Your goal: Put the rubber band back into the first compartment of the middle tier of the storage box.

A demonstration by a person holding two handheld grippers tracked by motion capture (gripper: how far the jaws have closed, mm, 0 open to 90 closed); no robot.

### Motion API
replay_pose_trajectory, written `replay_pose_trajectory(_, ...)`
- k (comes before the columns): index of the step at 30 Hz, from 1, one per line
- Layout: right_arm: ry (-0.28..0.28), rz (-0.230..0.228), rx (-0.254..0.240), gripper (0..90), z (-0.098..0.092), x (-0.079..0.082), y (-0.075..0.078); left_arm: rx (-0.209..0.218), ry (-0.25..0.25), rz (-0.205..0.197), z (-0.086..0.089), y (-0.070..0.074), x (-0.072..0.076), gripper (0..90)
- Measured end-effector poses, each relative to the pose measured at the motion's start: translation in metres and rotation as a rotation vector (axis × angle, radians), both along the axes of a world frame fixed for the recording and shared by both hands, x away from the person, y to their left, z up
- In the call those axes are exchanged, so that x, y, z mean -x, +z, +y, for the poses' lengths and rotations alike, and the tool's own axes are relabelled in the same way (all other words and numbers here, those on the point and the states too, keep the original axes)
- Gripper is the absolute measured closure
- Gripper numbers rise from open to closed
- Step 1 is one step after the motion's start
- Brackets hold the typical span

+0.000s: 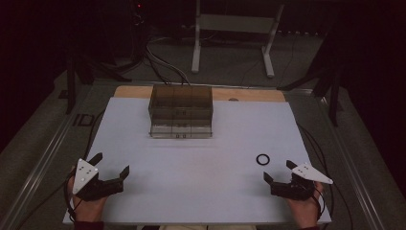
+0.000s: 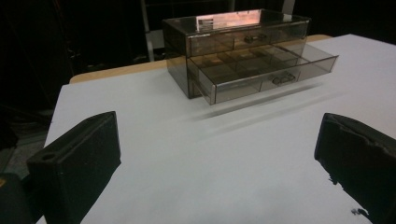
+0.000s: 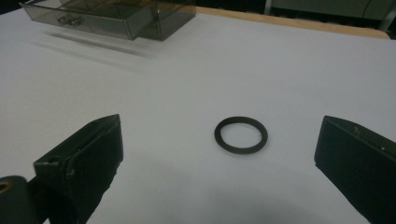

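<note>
Here, from the high view, the right tool (image 1: 276,171) and the left tool (image 1: 111,163) both rested on the tabletop (image 1: 201,158) with jaws apart and empty, the black ring (image 1: 262,159) lying just ahead of the right one. In the left gripper view, the drawer box (image 2: 243,51) stood well ahead, its lower drawer pulled out. In the right gripper view, the ring (image 3: 241,135) lay flat between and beyond the jaws; being so thin, it could probably skid away if the closing jaws scraped the tabletop.

Dim lab or test room, white-topped table (image 1: 201,191), metal frame stands (image 1: 234,28), floor cables (image 1: 163,64)
</note>
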State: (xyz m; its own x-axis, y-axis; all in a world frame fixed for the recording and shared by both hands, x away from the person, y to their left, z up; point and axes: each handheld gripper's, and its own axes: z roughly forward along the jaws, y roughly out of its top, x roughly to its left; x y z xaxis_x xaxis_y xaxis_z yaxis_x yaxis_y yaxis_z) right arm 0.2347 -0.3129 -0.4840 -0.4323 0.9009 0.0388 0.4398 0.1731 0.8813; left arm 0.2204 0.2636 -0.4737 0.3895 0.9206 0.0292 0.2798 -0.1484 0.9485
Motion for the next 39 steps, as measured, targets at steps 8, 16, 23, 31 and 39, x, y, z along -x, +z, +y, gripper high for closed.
replay_pose_trajectory(8, -0.02, 0.036, 0.012, 1.6, -0.002, -0.016, 0.004, -0.007, 0.025, 0.012, 0.0, -0.001, 0.0, 1.1)
replay_pose_trajectory(16, -0.036, 0.08, 0.031, 1.6, 0.0, -0.035, 0.003, -0.046, 0.031, 0.027, -0.003, -0.005, -0.003, 1.2)
replay_pose_trajectory(23, -0.04, 0.13, 0.052, 5.2, 0.005, -0.052, -0.001, -0.046, 0.012, 0.012, -0.003, -0.008, -0.004, 1.1)
replay_pose_trajectory(31, -0.089, 0.176, 0.092, 17.2, 0.003, -0.068, -0.01, -0.023, -0.006, 0.017, -0.004, -0.009, -0.006, 0.4)
replay_pose_trajectory(39, -0.114, 0.234, 0.141, 42.3, 0.005, -0.08, -0.022, -0.003, 0.014, 0.026, -0.003, -0.004, -0.004, 0.4)
